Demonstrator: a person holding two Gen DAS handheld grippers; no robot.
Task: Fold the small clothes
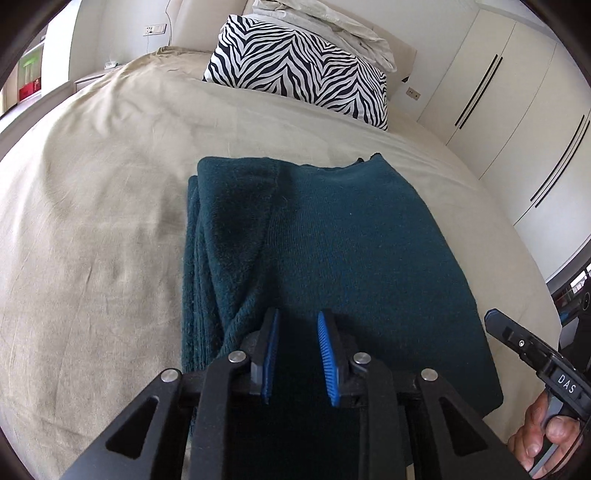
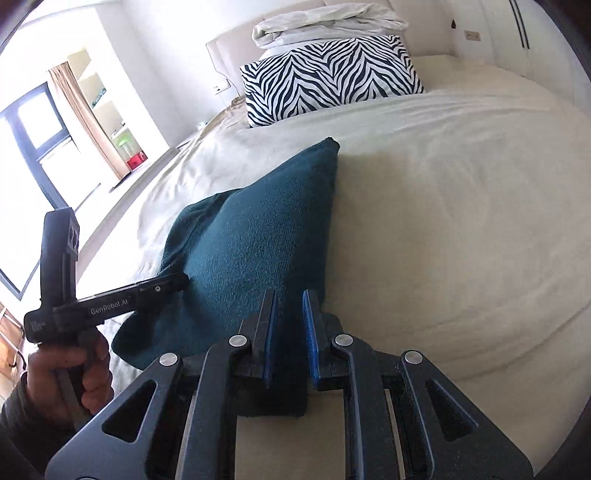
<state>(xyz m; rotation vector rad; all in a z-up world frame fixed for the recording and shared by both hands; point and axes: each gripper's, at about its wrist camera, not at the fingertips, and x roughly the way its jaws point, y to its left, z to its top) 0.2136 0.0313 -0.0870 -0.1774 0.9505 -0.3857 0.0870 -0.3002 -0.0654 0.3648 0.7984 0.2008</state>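
Note:
A dark teal knit garment (image 1: 332, 240) lies folded on the beige bed, with a thicker folded band along its left side. It also shows in the right wrist view (image 2: 258, 240). My left gripper (image 1: 297, 317) hovers over the garment's near edge, its jaws a little apart with nothing visibly pinched between the blue pads. My right gripper (image 2: 290, 295) sits at the garment's near right corner, its jaws narrowly apart with dark cloth lying between and under them. Each gripper shows in the other's view: the right at the garment's right edge (image 1: 491, 317), the left at the garment's left edge (image 2: 181, 280).
A zebra-print pillow (image 1: 303, 70) lies at the head of the bed (image 1: 92, 203), with a crumpled white duvet (image 2: 325, 22) behind it. White wardrobes (image 1: 517, 92) stand to the right. A window and shelves (image 2: 37, 122) are on the left.

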